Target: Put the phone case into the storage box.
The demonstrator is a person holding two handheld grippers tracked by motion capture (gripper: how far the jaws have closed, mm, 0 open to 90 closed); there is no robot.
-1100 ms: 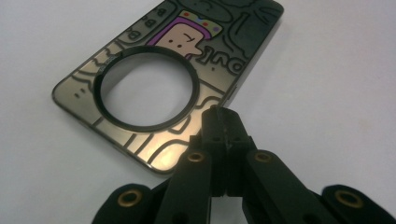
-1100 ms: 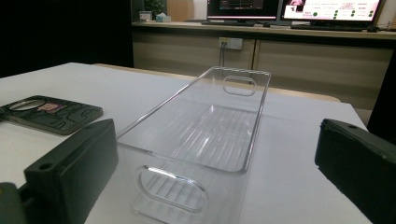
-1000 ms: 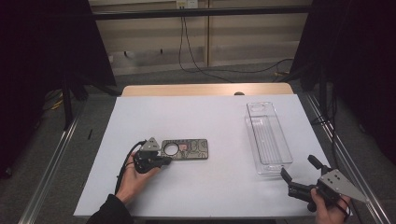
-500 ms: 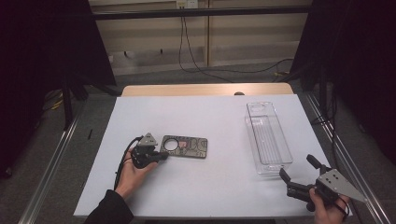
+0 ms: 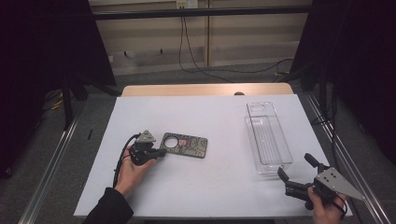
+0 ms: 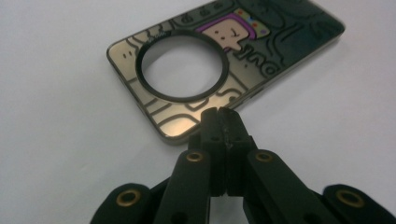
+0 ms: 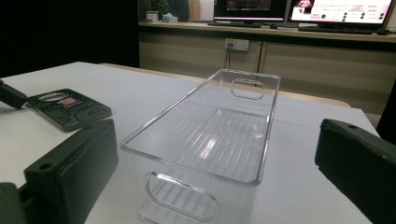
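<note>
left gripper (image 5: 159, 152): jaws pressed together, tips low over the table, pointing right in the high view | left hand (image 5: 133, 168): wrapped around the gripper body from below, dark sleeve at wrist | right gripper (image 5: 299, 172): jaws spread wide, pointing up-left near the table's front right corner | right hand (image 5: 324, 207): gripping from behind, at the frame's bottom edge
</note>
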